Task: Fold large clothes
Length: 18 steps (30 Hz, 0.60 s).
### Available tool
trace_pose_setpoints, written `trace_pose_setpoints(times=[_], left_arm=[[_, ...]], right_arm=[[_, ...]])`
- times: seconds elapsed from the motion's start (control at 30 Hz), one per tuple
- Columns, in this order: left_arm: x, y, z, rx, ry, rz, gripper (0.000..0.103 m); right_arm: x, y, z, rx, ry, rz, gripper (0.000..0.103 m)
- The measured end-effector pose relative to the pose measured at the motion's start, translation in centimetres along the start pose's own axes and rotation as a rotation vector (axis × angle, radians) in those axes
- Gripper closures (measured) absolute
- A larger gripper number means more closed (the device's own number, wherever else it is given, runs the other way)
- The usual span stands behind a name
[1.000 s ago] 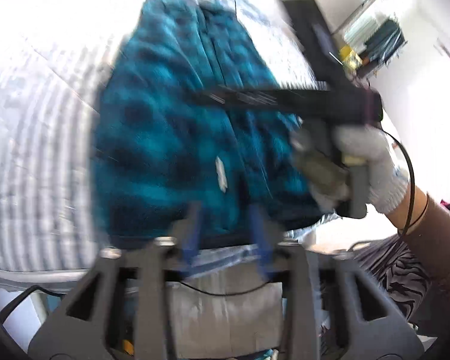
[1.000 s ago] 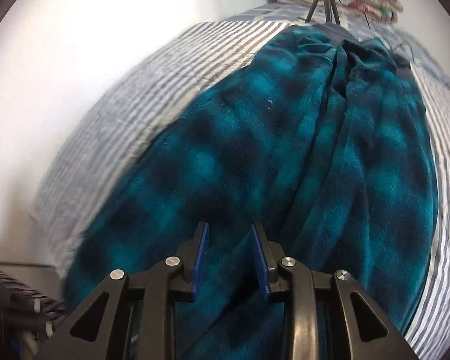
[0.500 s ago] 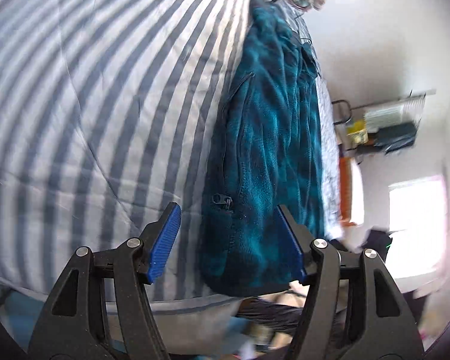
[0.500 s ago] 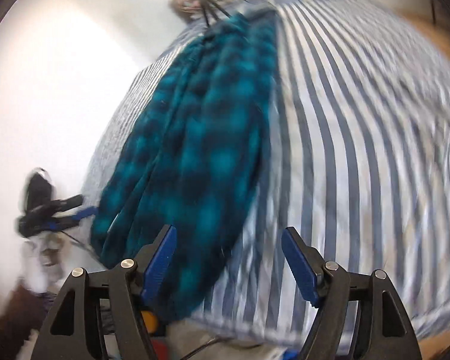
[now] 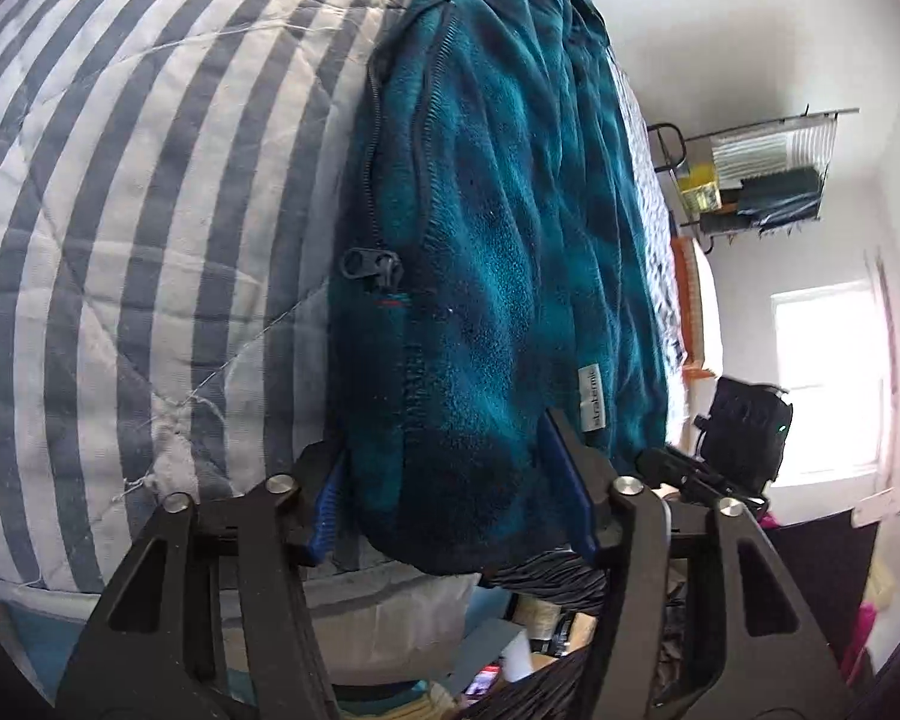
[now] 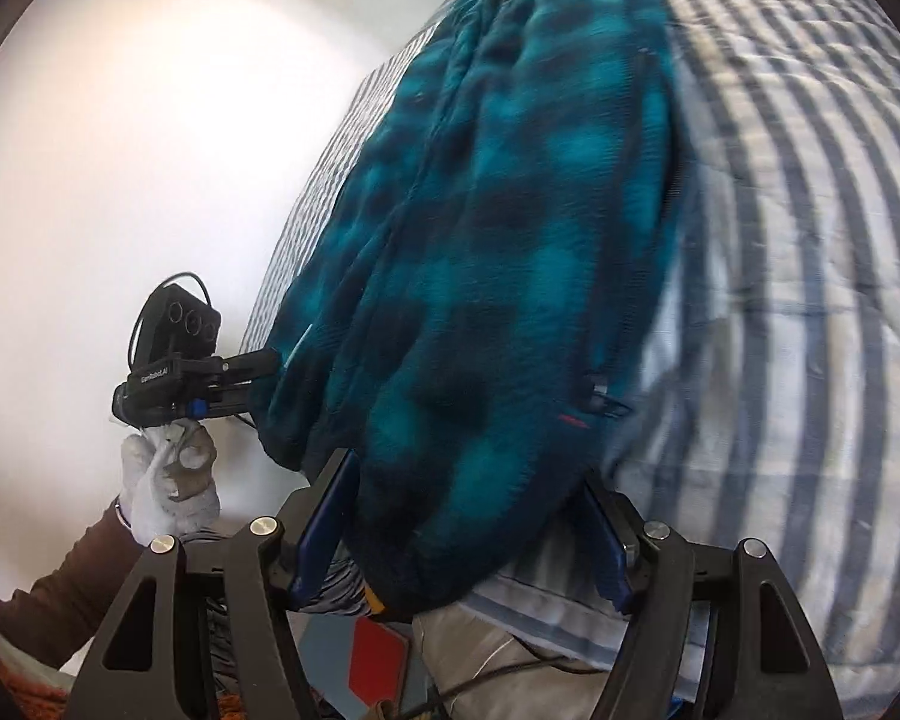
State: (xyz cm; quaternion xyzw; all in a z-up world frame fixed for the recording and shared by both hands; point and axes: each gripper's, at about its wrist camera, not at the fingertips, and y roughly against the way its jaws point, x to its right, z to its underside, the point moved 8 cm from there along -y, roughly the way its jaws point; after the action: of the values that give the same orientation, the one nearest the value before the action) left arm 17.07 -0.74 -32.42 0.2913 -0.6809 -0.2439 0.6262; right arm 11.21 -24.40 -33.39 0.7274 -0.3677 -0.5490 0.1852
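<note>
1. Teal-and-black plaid fleece jacket w/ black zip [image 5: 510, 252] – the task item. Lies as a long narrow band on the grey-and-white striped quilted bedspread [image 5: 138, 228], hem end overhanging the near bed edge. Black zip pull [image 5: 371, 264] sits on the jacket's 9 o'clock edge in left view; small white woven label [image 5: 588, 397] toward 4 o'clock.
2. Left gripper [image 5: 444, 492] – black frame, blue pads. Jaws part-spread, have just been closing; hem corner sits between them. Right pad looks against the fleece, left pad beside it; firm pinch not evident yet.
3. Right gripper [image 6: 462, 540] – jaws spread wide, have just eased inward a little; the other hem corner lies between the pads, fabric bulging past them. No clamp seen.
4. White-gloved hand [image 6: 168, 474] w/ brown sleeve, at 9 o'clock in right view, carries the left gripper at the jacket's far corner.
5. Background, left view: wire wall rack [image 5: 756, 174] at 2 o'clock, bright window [image 5: 828, 372] at 3 o'clock.
6. Step, est.: taking hold of both hem corners, ready for the crosswise fold.
7. Next move calls for: close both sets of pads fully on all fleece layers, then lift evenly and carry hem toward 12 o'clock, collar end. Fleece is thick; shallow bite may slip.
</note>
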Motion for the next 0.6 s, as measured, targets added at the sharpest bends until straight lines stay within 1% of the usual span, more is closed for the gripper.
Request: trace_pose_setpoints(times=[0.03, 0.07, 0.1, 0.13, 0.17, 0.23, 0.3, 0.37, 0.5, 0.6], left_arm=[[0.0, -0.1, 0.0, -0.001, 0.005, -0.002, 0.057], [0.0, -0.1, 0.1, -0.002, 0.015, -0.002, 0.065], [0.1, -0.2, 0.1, -0.003, 0.017, 0.000, 0.069], [0.2, 0.0, 0.3, -0.002, 0.011, -0.001, 0.072], [0.5, 0.0, 0.3, 0.001, 0.002, -0.004, 0.075], [1.2, 0.1, 0.1, 0.013, 0.000, 0.009, 0.081], [1.9, 0.8, -0.1, 0.028, 0.031, 0.059, 0.087], [2.8, 1.4, -0.5, 0.045, 0.055, 0.099, 0.088], [5.7, 2.6, -1.8, 0.092, 0.017, 0.130, 0.090], [7.6, 3.5, -3.2, 0.131, 0.004, 0.144, 0.091]], right_arm=[[-0.2, -0.3, -0.2, -0.002, 0.003, 0.000, 0.038], [-0.2, -0.5, -0.3, -0.010, -0.002, -0.007, 0.046], [-0.3, -0.7, -0.4, -0.022, -0.008, -0.014, 0.050], [-0.3, -0.9, -0.5, -0.031, -0.006, -0.014, 0.059], [-0.4, -1.2, -0.4, -0.037, -0.002, -0.011, 0.065], [-0.7, -1.2, -0.4, -0.034, -0.001, -0.018, 0.071], [-0.5, -1.0, -0.5, -0.021, -0.030, -0.042, 0.075], [-0.7, -0.4, -0.9, 0.003, -0.071, -0.083, 0.080], [-2.2, 1.4, -2.3, 0.067, -0.101, -0.162, 0.082], [-3.3, 3.1, -4.0, 0.119, -0.104, -0.189, 0.083]])
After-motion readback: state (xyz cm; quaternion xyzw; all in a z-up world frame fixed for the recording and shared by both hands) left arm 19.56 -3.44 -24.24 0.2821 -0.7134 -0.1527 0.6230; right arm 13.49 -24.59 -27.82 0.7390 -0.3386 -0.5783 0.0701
